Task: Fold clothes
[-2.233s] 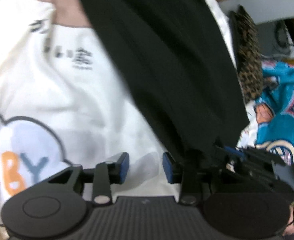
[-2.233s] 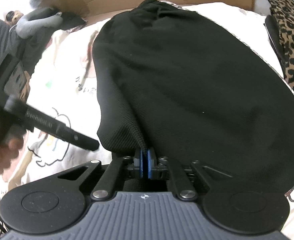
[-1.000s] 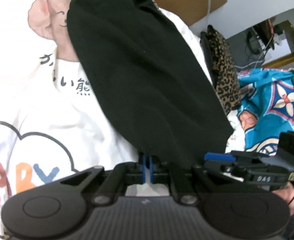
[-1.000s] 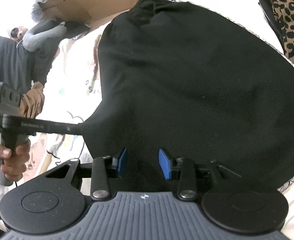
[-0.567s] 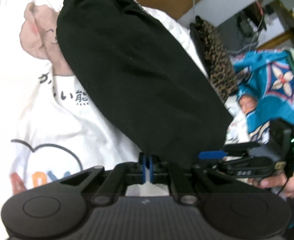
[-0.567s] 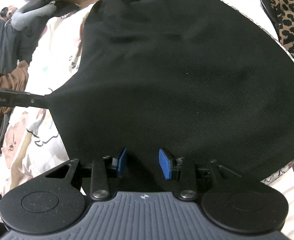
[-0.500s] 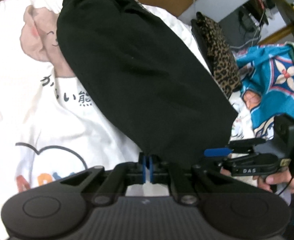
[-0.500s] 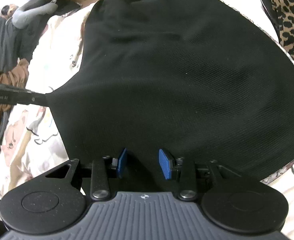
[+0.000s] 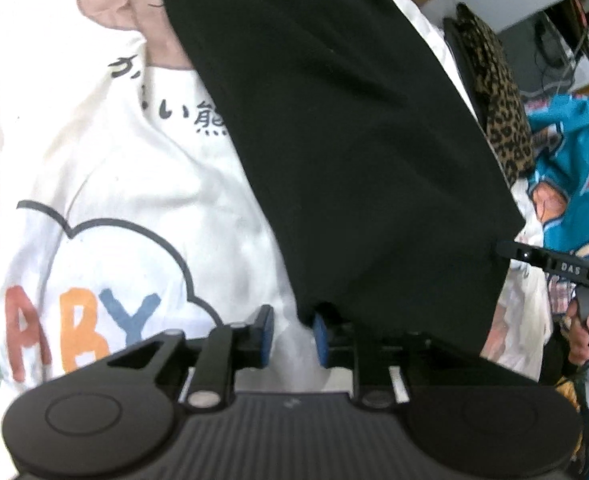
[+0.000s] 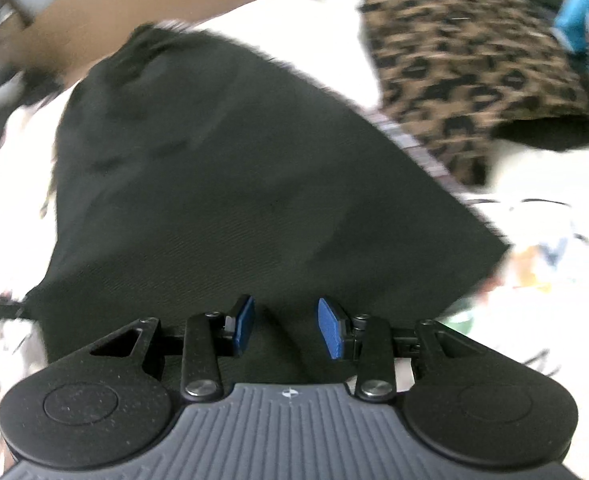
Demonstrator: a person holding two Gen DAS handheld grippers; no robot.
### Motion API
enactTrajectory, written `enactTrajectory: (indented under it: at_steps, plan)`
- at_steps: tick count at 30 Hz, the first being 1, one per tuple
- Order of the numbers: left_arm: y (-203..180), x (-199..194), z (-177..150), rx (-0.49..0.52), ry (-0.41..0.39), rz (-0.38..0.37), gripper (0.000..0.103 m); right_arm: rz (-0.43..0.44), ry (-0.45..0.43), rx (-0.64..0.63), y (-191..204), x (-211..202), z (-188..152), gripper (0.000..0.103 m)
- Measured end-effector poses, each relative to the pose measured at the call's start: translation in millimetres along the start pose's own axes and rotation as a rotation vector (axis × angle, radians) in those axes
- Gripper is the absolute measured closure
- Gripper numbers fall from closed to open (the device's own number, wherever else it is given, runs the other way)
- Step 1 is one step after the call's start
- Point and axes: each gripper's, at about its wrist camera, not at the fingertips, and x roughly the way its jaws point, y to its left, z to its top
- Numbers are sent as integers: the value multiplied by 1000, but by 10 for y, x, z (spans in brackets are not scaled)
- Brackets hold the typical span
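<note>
The left hand-held gripper is letting go, its pads parting with only white printed sheet between them; the black garment lies just ahead, its near corner touching the right-hand pad. The right hand-held gripper hangs released over the garment's near edge. Leopard-print fabric lies well beyond, to the right.

Black garment flat on white bedding
</note>
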Motion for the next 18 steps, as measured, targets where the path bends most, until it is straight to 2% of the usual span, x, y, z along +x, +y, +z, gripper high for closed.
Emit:
enactTrajectory:
  at_steps: [3,6,9,14,18]
  plan:
    - [-3,24,-9,4,-7,5,83,-35,-35,57,-263,-58,20,60]
    - [-1,30,-29,12,2,13,97,-64,-75,119,-489,-134,33,60]
    - [-20,-4,-60,53,4,54,103,-94,-110,173,-670,-182,37,60]
    - [61,-94,-110,79,-5,121,103,-120,-144,188,-812,-153,72,60]
    - [168,-186,-91,34,-17,114,103,-148,-142,211,-895,-57,122,59]
